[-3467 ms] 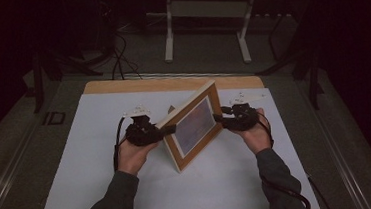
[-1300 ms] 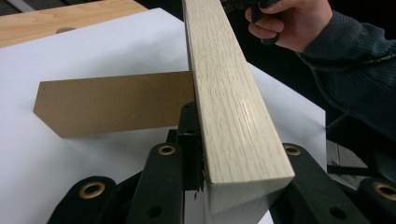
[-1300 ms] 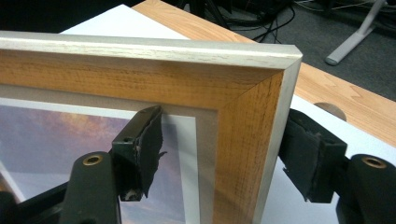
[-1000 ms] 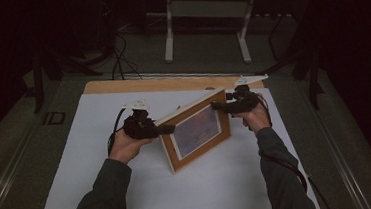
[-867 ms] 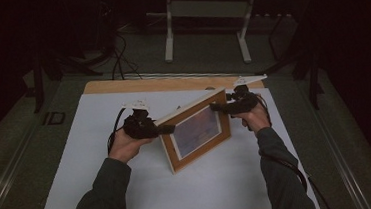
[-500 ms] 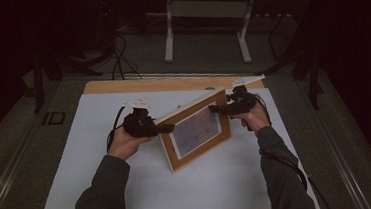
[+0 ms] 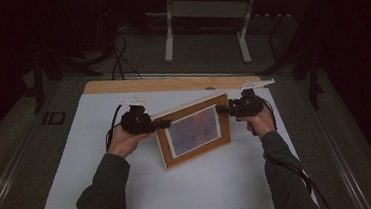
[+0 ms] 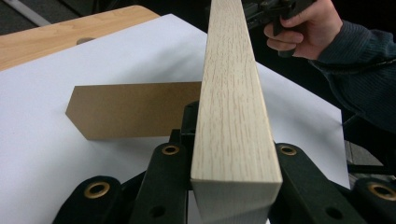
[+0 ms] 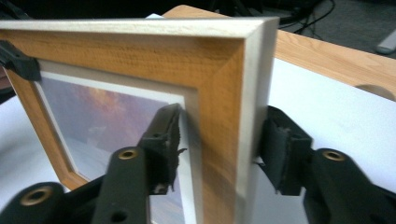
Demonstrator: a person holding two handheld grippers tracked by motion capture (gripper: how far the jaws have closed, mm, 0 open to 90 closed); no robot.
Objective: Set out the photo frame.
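A: Item one, the picture frame?
B: Pale wood, standing upright on its lower edge near the middle of the white table sheet, printed face toward the person. In the left gripper view a brown back stand lies spread on the sheet behind it.

A: Item two, the left gripper?
B: At nine o'clock of the frame, held level in the left hand, forearm coming up from six o'clock with the elbow bent outward. Its jaws sit on either side of the frame's top left corner, tight against the wood; they have just been closing slightly. It has hold of the frame.

A: Item three, the right gripper?
B: At three o'clock of the frame, level, in the right hand, wrist straight, sleeve running down to five o'clock. Its jaws straddle the frame's upper right edge and have just been closing, frame between them. In the right gripper view the back pad touches the wood; the front pad stands just before the glass, and I cannot tell whether it presses.
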